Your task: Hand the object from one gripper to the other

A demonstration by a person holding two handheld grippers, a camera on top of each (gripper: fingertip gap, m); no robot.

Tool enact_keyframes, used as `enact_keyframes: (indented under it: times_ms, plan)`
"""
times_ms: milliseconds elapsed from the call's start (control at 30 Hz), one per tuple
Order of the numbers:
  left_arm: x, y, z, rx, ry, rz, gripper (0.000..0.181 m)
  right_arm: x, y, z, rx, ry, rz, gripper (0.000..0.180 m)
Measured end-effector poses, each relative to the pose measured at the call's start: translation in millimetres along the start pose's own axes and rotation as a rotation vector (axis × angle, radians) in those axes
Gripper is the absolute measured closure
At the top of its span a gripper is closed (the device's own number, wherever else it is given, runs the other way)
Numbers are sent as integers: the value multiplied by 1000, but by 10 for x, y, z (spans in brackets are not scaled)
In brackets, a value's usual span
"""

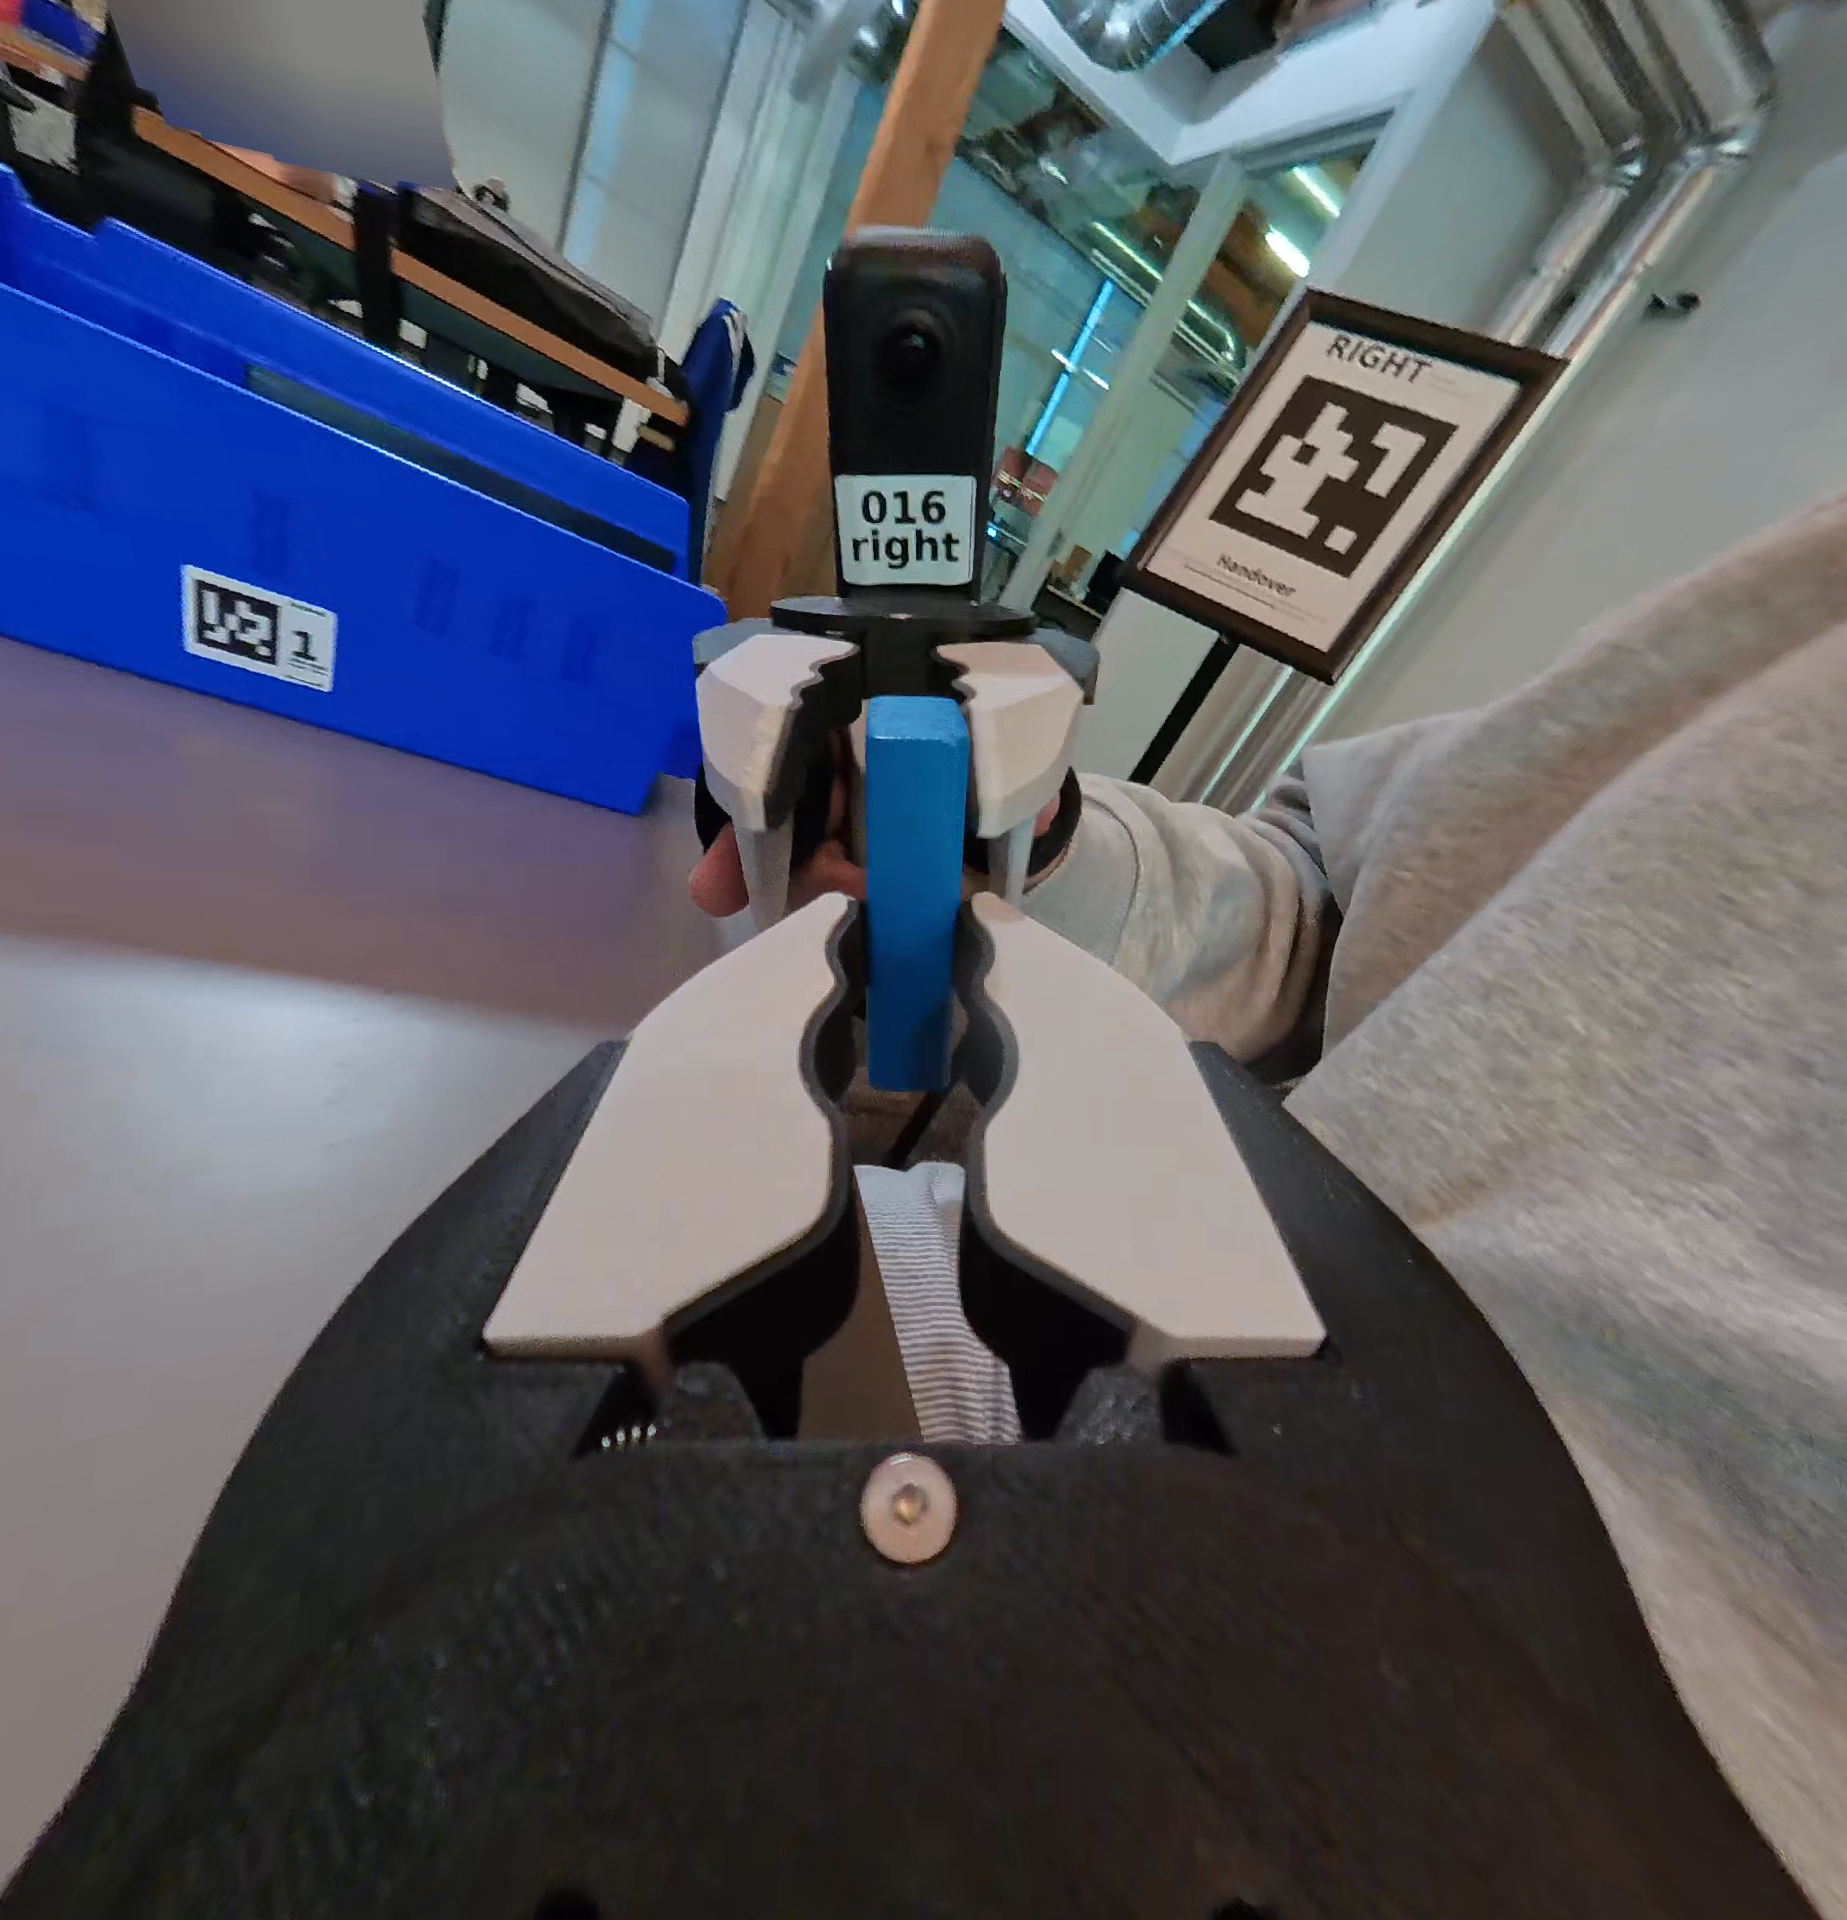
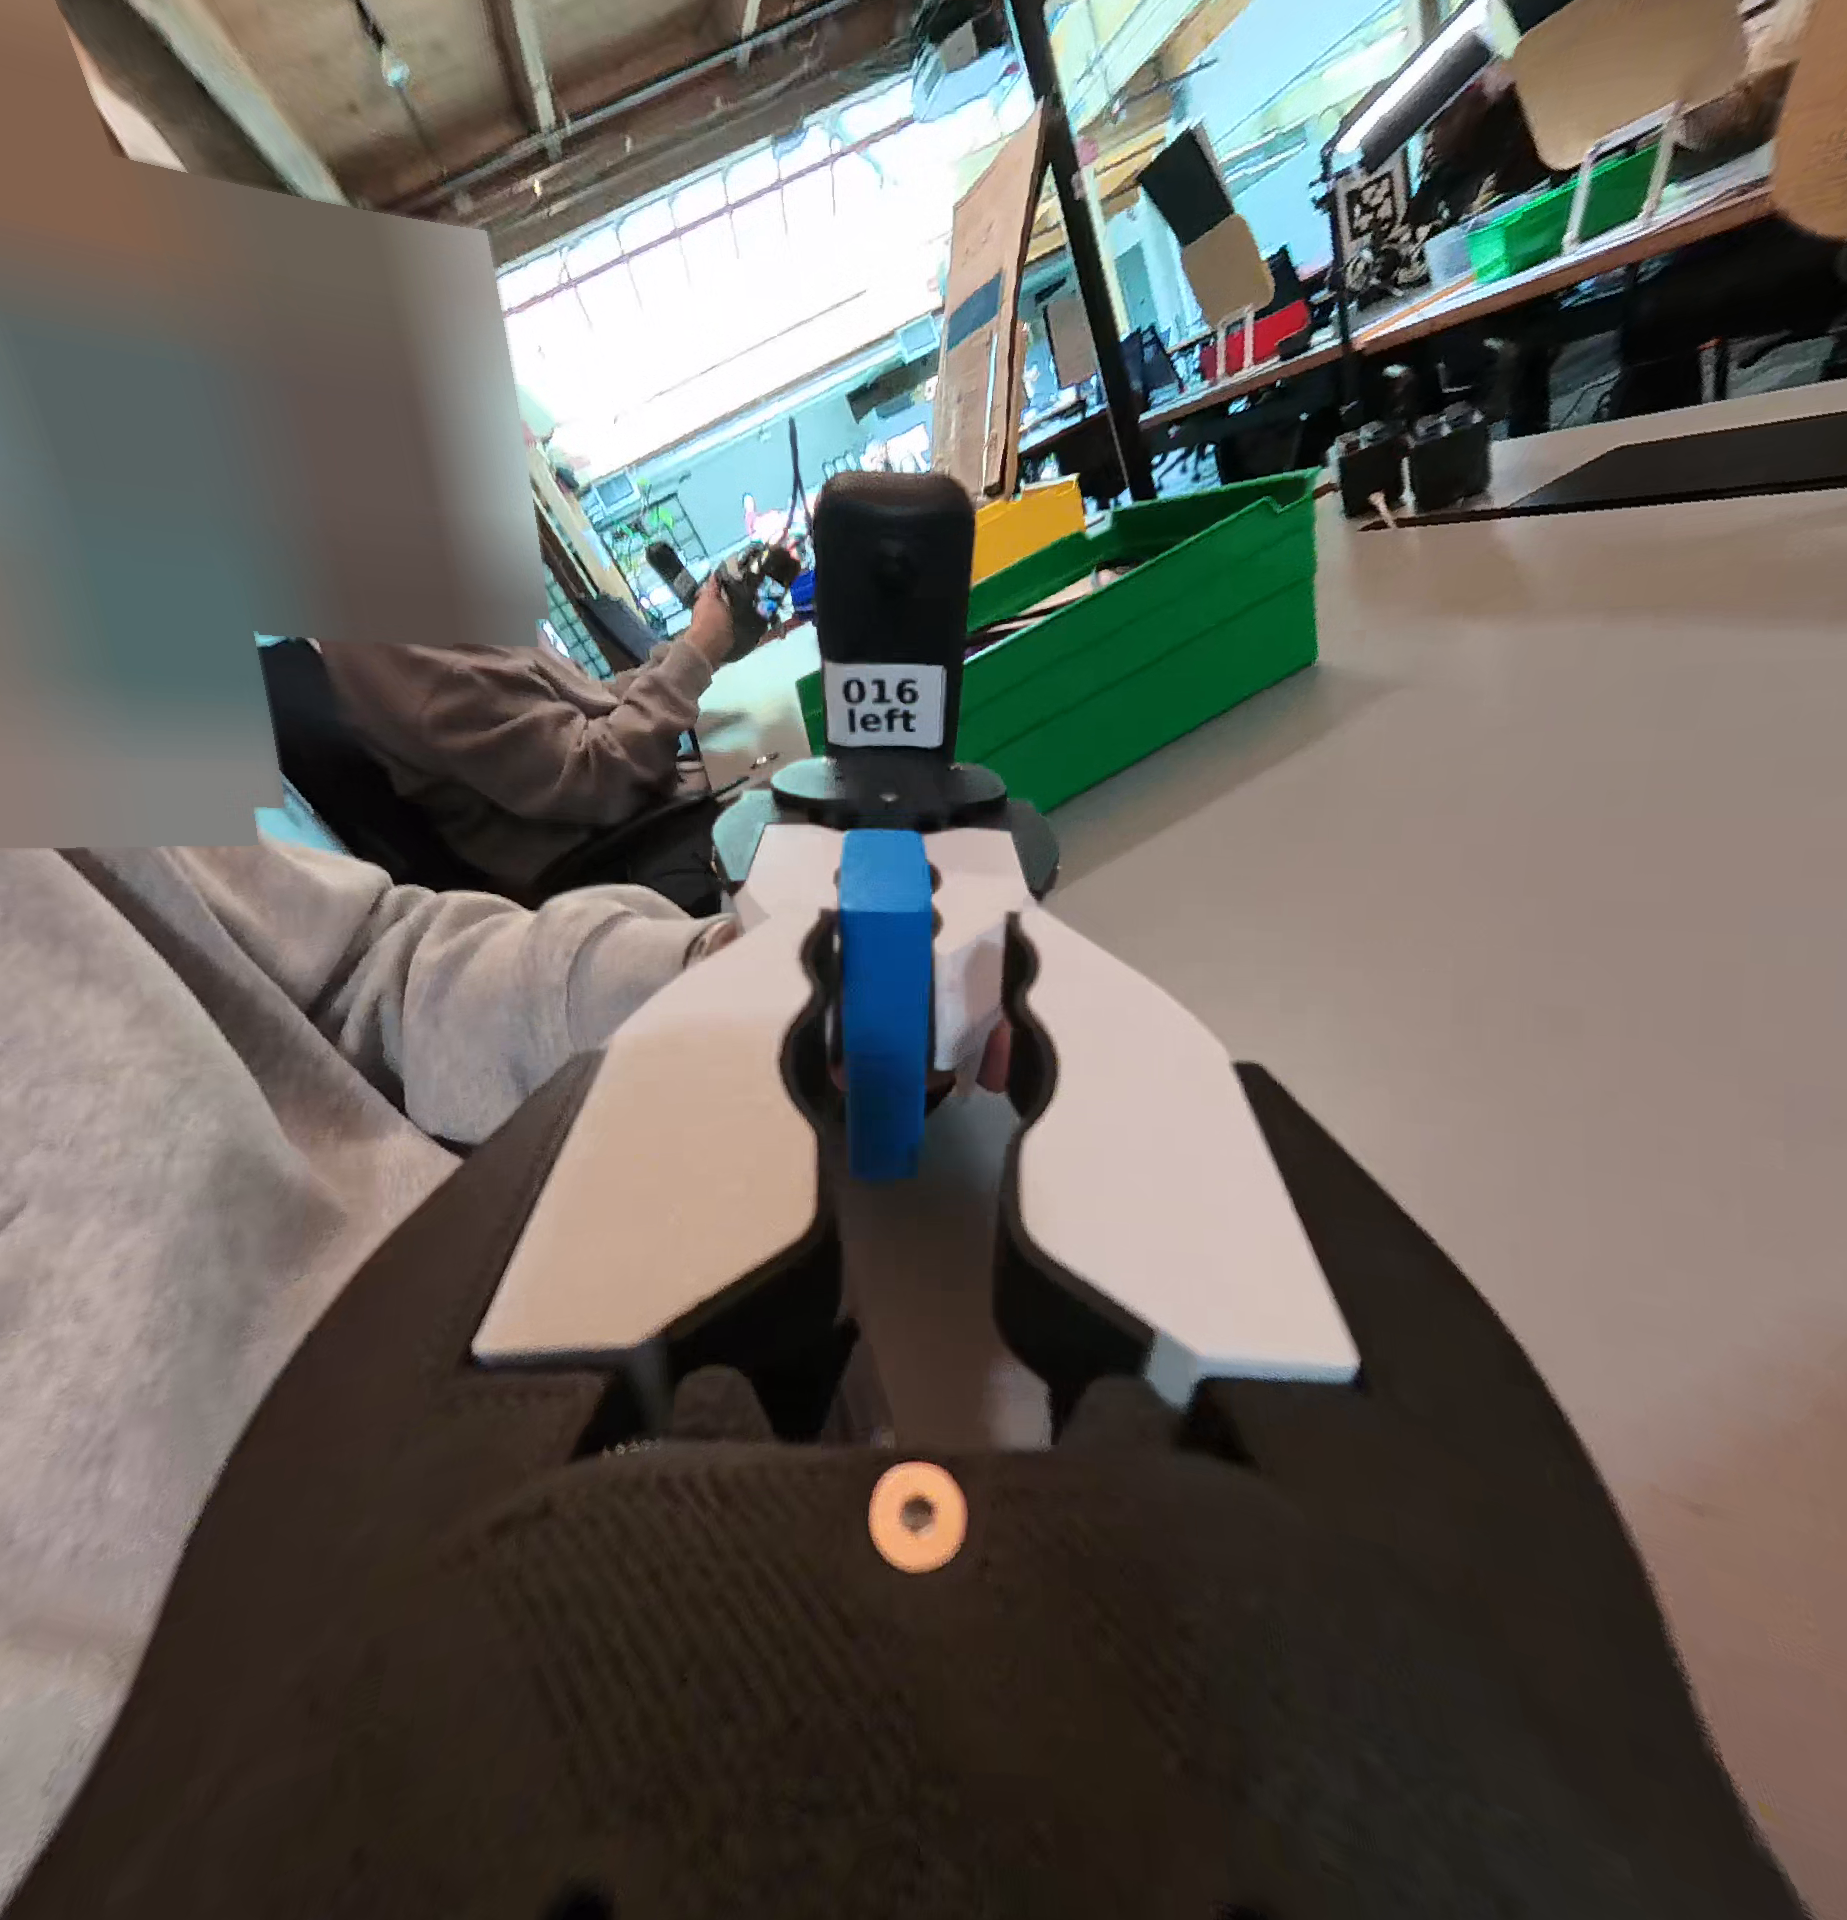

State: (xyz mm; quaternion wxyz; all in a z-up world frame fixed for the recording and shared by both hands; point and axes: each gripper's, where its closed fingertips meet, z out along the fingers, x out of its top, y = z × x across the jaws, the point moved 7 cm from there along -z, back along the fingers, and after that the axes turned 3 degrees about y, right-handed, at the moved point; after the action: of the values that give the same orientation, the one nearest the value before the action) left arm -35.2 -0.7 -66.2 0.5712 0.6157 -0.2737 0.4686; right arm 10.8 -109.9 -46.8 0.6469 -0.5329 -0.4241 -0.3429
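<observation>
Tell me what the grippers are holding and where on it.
The left gripper clamps the blue rectangular wooden block at one end. The right gripper stands open around its other end.

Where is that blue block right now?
The blue block is in the air above the grey table, upright between the two grippers, which face each other. The left gripper pinches it, while the right gripper stands open around it.

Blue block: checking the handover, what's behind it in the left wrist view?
Behind the blue block is the right claw, fingers flanking its far end, black camera above. Covered: the claw's middle and most of the hand holding it.
</observation>
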Motion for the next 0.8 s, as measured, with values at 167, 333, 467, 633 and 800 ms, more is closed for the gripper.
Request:
enact_keyframes:
  times_ms: [167, 333, 467, 633, 800]
  plan:
    - [-15, 4, 20, -6, -6, -9, 164, -3, -52, 22, 27, -9, -19, 163]
    - [13, -61, -3, 53, 54, -26, 137, 50, -28, -28, 4, 39, -20, 163]
    - [61, -105, -49, 201, 78, 105, 107, 63, 48, -86, -10, 68, 78, 163]
    - [119, 79, -6, 414, 54, 629, 50, -3, 146, -105, 31, 50, 281, 163]
    - [-11, 200, 112, 402, -56, 834, 84, -195, 229, -51, 128, -48, 598, 163]
